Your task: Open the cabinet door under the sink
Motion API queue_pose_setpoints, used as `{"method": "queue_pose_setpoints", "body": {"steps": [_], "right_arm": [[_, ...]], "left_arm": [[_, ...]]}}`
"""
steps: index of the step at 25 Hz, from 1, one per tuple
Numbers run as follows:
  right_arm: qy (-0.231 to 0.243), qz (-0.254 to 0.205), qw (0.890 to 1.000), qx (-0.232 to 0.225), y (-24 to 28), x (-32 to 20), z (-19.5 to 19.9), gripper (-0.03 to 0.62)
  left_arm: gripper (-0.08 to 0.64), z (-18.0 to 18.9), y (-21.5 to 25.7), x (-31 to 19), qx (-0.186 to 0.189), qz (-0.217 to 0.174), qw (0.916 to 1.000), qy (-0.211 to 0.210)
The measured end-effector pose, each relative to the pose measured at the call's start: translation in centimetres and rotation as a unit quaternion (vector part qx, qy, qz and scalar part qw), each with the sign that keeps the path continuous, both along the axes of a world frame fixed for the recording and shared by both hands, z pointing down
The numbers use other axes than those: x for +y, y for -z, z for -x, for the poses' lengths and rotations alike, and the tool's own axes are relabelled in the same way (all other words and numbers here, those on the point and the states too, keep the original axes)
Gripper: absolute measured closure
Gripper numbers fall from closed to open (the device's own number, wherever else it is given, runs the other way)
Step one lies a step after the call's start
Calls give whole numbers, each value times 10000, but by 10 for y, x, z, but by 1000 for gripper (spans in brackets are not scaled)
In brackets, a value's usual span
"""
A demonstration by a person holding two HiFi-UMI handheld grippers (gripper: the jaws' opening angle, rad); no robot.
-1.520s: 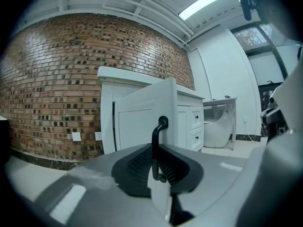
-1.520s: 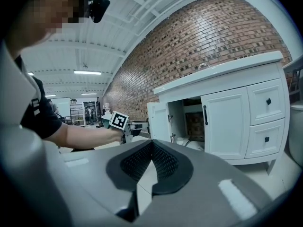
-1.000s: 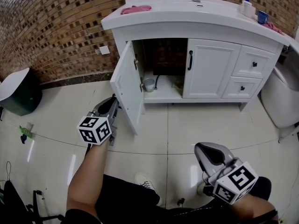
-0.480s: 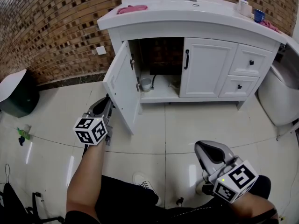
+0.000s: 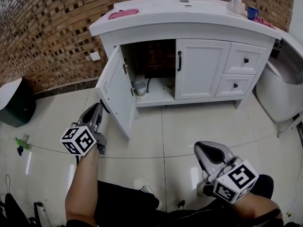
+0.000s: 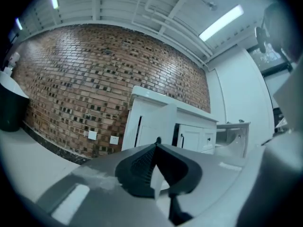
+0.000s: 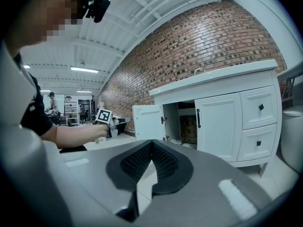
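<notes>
The white vanity point(image 5: 184, 25) stands against the brick wall. Its left cabinet door point(image 5: 115, 94) is swung wide open, also seen in the left gripper view point(image 6: 160, 122) and in the right gripper view point(image 7: 147, 121). The right door point(image 5: 201, 69) with its black handle point(image 5: 179, 60) is closed. My left gripper point(image 5: 98, 109) is shut and empty, just left of the open door's outer face and apart from it. My right gripper point(image 5: 202, 149) is shut and empty, low over the floor near my legs.
Two closed drawers point(image 5: 244, 60) sit right of the doors. A white toilet point(image 5: 279, 91) stands at far right, a dark bin point(image 5: 14, 100) at far left. Inside the cabinet are a small metal cup point(image 5: 140, 87) and pipework. A pink cloth point(image 5: 124, 13) and bottles point(image 5: 236, 4) lie on the counter.
The head view has drifted, so the vanity sits further left. My left gripper has drawn back slightly, down and left. The door stays open and the right gripper has barely moved.
</notes>
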State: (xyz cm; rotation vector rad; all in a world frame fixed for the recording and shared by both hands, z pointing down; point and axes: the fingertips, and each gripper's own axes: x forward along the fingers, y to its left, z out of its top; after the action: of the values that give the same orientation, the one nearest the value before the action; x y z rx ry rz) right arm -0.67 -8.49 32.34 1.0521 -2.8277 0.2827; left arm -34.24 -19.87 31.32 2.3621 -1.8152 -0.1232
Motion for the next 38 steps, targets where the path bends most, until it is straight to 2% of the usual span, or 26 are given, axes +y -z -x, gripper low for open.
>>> {"method": "queue_pose_setpoints", "body": {"steps": [2, 4, 7, 11, 16, 23, 33, 38], "right_arm": [[15, -18, 10000, -26, 2, 0, 1, 584], [38, -24, 10000, -63, 5, 1, 2, 584], [33, -42, 9999, -96, 7, 2, 0, 584], [-28, -62, 9999, -96, 6, 2, -7, 584], [20, -73, 9999, -96, 6, 8, -10, 584], [145, 29, 9998, -139, 3, 17, -8, 584], [124, -23, 9999, -6, 3, 16, -8, 584], [171, 32, 9998, 18, 2, 18, -4, 584]], "left_arm": [[557, -19, 22, 10, 125, -104, 9995, -281], [557, -52, 39, 25, -62, -162, 9972, -728], [557, -108, 50, 61, -468, -168, 9888, -1407], [557, -154, 50, 100, -554, -318, 9805, -1861], [557, -177, 43, 125, -504, -401, 9774, -2015], [557, -200, 1, 129, -455, 82, 9665, -2526], [555, -196, 4, 130, -521, -18, 9683, -2443], [555, -193, -1, 130, -499, 77, 9685, -2439]]}}
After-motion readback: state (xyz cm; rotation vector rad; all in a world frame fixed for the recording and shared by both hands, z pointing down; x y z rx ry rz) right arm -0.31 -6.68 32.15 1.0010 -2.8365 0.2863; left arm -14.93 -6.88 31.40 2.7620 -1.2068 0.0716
